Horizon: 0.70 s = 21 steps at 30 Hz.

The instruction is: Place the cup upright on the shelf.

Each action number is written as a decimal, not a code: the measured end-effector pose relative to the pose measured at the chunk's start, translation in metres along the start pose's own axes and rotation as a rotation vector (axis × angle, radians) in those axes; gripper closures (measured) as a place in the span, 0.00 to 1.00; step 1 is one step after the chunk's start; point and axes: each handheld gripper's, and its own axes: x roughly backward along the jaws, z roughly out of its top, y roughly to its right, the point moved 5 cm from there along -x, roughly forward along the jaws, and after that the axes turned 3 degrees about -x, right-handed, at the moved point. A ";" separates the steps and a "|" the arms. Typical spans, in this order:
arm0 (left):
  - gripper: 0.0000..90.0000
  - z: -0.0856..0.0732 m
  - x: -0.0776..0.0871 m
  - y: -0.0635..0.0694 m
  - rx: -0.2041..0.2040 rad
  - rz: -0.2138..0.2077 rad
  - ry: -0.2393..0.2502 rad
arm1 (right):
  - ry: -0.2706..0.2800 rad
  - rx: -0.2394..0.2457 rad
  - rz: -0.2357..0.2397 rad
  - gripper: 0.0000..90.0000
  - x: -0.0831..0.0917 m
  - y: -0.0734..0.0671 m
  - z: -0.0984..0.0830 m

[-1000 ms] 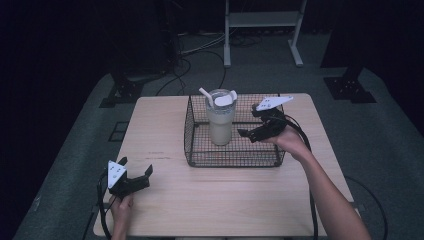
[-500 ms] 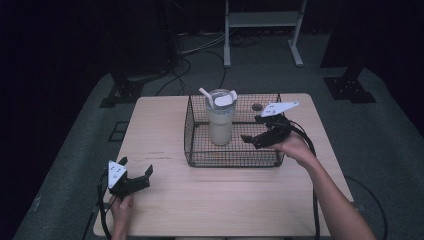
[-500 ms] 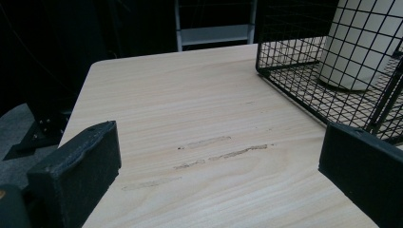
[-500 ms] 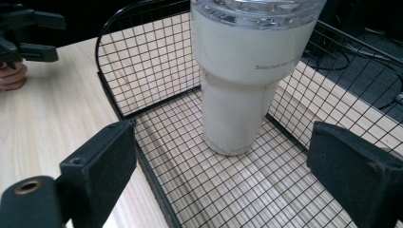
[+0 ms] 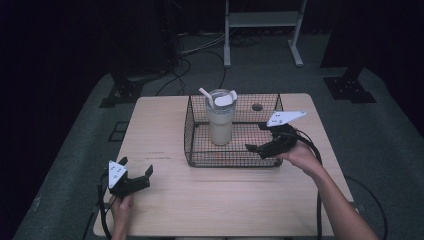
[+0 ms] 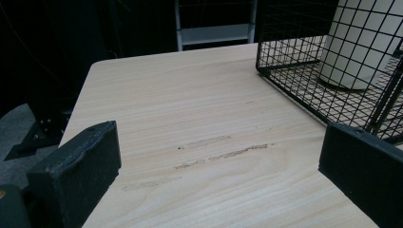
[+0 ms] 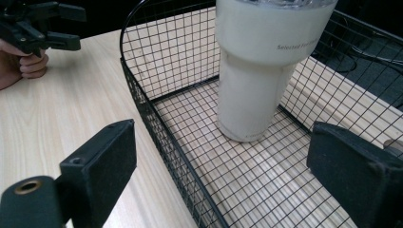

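The high view is dim and soft, with the room beyond the wooden table sunk almost into black; only the tabletop and the pale tumbler catch light from above. Both gripper views are brighter and sharper on the wood grain, while the black jaws at the bottom edges blur. Shadows are faint and diffuse, and there is no strong glare

Dim room, black beyond the far edge of the light wooden worktop. Grey carpet all around. White metal frame standing past the far edge, black cables snaking beside it. Dark stand feet off both far corners.
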 end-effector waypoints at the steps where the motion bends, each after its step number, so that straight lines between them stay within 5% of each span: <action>1: 0.00 0.000 0.000 0.000 -0.005 -0.001 -0.004 | 0.000 -0.004 0.002 0.10 0.001 -0.001 -0.001; 21: 0.00 0.000 0.000 0.001 -0.011 0.000 -0.005 | 0.021 -0.045 0.042 0.10 0.016 -0.017 -0.040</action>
